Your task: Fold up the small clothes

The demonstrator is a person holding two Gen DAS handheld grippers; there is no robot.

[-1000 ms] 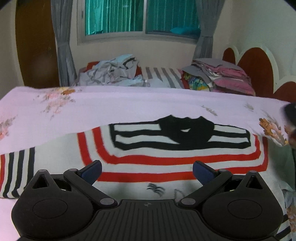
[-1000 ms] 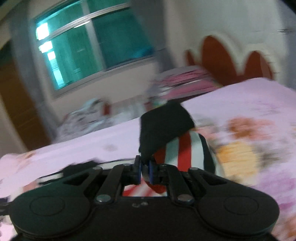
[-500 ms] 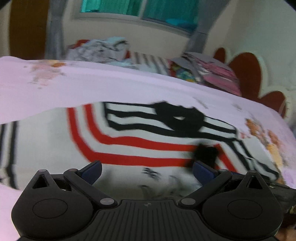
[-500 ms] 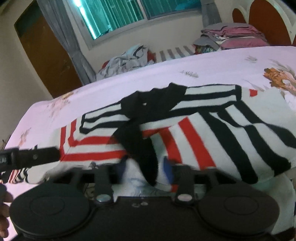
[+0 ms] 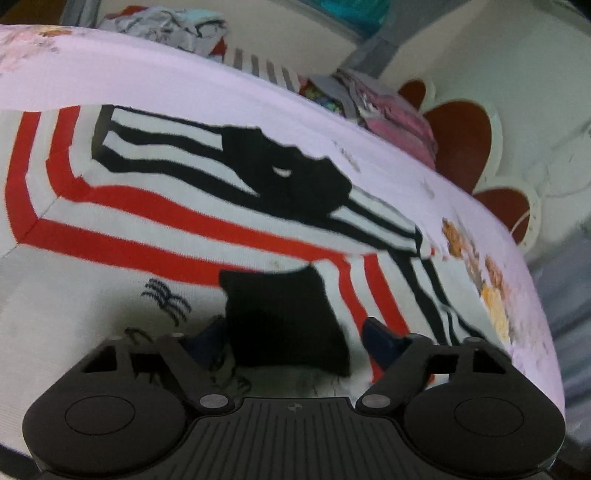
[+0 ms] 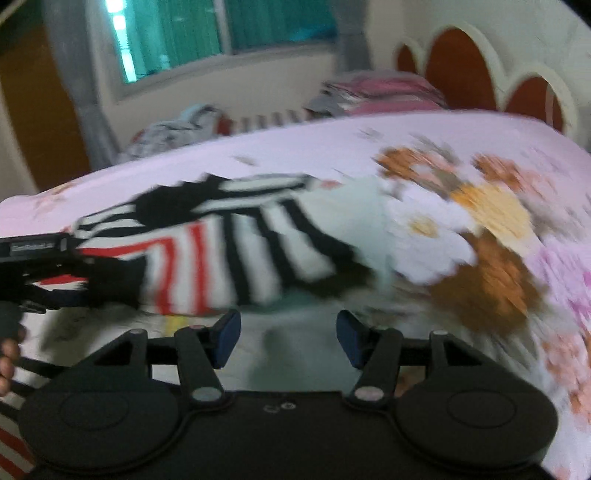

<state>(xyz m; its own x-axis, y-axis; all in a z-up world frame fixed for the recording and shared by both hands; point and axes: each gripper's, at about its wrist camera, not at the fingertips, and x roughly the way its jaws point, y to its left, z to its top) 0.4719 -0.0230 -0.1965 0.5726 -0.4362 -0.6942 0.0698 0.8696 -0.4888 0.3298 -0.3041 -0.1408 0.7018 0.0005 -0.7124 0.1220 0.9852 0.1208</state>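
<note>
Half a second ago the right gripper (image 6: pixel 288 338) had its blue pads around the sweater's black cuff; now it has let go and backed off, its fingers spread with only pale fabric showing between them. The folded sleeve (image 6: pixel 236 254) lies across the striped sweater (image 5: pixel 155 206), its black cuff (image 5: pixel 284 321) resting on the white chest area near a small black spider print (image 5: pixel 166 299).

Over the same half second the left gripper (image 5: pixel 295 338) has closed in on that cuff, which now sits between its two open blue pads; whether the pads touch the cloth is hard to tell through the blur. From the right wrist view, the left gripper's black body (image 6: pixel 44 266) reaches in from the left edge toward the cuffed end of the sleeve.

Spread flat on the pink floral bedsheet (image 5: pixel 184 74), the sweater has its black collar (image 5: pixel 291 177) toward the far side and its red and black stripes bending around the body. Beyond the bed sit a rumpled grey heap of clothes (image 5: pixel 166 22) and a folded pink stack (image 5: pixel 388 110), beside the scalloped headboard (image 5: pixel 461 144). The right wrist view is strongly motion-blurred.
</note>
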